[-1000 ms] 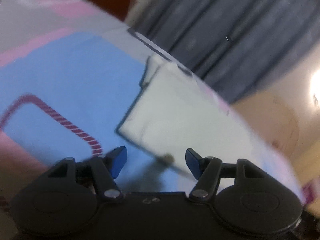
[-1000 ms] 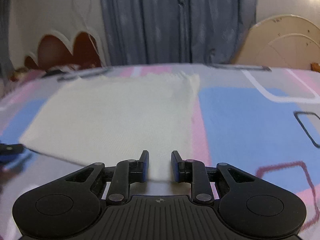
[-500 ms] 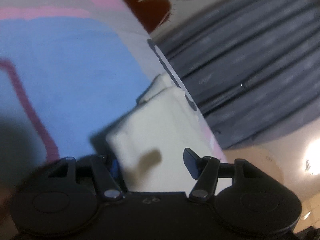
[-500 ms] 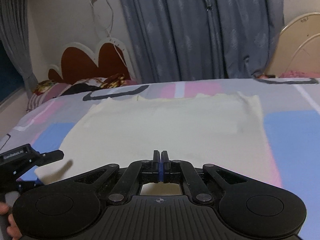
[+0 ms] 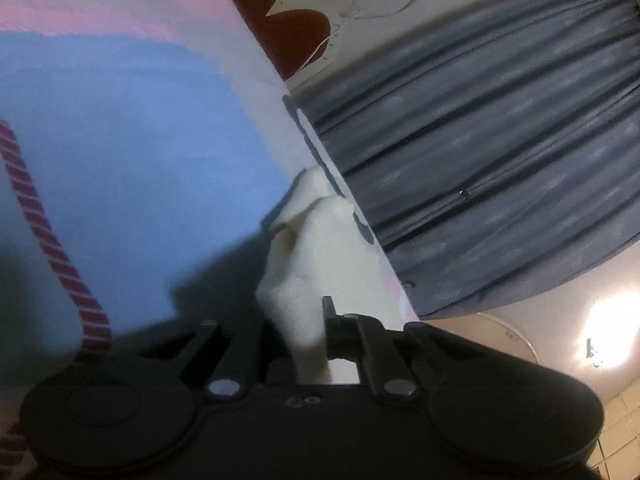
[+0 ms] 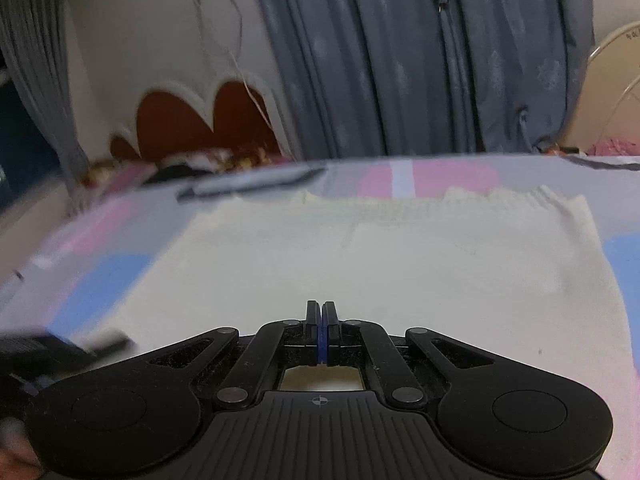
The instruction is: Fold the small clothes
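Observation:
A cream-white small garment (image 6: 360, 256) lies spread on the patterned bedsheet (image 6: 104, 276). My right gripper (image 6: 322, 320) is shut on its near edge, the fabric pinched between the blue pads. In the left wrist view the same garment (image 5: 320, 248) bunches up and runs between my left gripper's (image 5: 308, 328) fingers, which are shut on its corner. The left gripper also shows at the lower left of the right wrist view (image 6: 60, 352), blurred.
The bedsheet (image 5: 120, 140) has blue, pink and grey blocks and a red striped line (image 5: 48, 240). A scalloped brown headboard (image 6: 192, 124) and grey-blue curtains (image 6: 420, 60) stand behind the bed. A round cream chair back (image 6: 612, 92) is at the right.
Both grippers closed on the garment's near edge, right first, then left. Both views have tilted upward and the left corner of the garment now bunches between the left fingers.

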{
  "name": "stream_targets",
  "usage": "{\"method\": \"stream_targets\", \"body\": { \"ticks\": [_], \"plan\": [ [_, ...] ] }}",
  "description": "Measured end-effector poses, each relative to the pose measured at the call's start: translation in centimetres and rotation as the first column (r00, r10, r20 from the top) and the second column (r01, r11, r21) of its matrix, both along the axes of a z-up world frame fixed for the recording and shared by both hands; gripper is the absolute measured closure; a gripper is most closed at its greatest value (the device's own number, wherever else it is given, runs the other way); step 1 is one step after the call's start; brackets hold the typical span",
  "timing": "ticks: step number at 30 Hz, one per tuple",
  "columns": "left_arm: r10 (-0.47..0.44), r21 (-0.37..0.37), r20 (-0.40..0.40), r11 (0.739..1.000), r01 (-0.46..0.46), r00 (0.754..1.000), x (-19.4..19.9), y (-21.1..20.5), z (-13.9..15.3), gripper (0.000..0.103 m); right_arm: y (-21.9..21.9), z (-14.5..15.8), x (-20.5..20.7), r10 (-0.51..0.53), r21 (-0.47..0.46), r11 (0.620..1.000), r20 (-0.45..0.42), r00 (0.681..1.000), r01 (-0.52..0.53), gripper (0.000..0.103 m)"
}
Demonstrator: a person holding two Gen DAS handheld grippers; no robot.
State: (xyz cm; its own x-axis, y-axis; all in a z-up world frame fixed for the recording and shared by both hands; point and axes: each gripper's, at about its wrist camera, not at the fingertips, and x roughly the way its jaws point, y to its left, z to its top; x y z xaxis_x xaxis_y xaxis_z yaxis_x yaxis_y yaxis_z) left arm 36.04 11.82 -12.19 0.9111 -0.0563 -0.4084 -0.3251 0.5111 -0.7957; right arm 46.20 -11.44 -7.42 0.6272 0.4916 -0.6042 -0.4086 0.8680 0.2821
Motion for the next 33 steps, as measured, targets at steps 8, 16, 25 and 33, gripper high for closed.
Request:
{"method": "stream_targets", "body": {
  "ticks": [8,16,25,33],
  "plan": [
    [0.034,-0.019,-0.048,0.999,-0.035,0.998,0.5,0.5,-1.1,0.096,-0.3,-0.4,0.0,-0.007,0.027,1.0,0.0,1.0,0.007,0.103],
    [0.005,0.016,-0.073,1.0,-0.003,0.997,0.3,1.0,-0.9,0.097,-0.9,-0.5,0.3,-0.03,0.08,0.996,-0.032,0.999,0.033,0.103],
    [-0.228,0.361,0.025,0.91,0.204,0.973,2.5,-4.9,7.6,0.097,-1.7,-0.6,0.7,-0.035,0.127,0.991,-0.055,0.998,0.042,0.103],
    [-0.522,0.519,-0.105,0.697,0.495,0.846,7.0,-15.8,9.6,0.097,-11.6,0.7,1.3,-0.229,0.381,0.89,-0.104,0.968,0.252,0.103]
  ]
}}
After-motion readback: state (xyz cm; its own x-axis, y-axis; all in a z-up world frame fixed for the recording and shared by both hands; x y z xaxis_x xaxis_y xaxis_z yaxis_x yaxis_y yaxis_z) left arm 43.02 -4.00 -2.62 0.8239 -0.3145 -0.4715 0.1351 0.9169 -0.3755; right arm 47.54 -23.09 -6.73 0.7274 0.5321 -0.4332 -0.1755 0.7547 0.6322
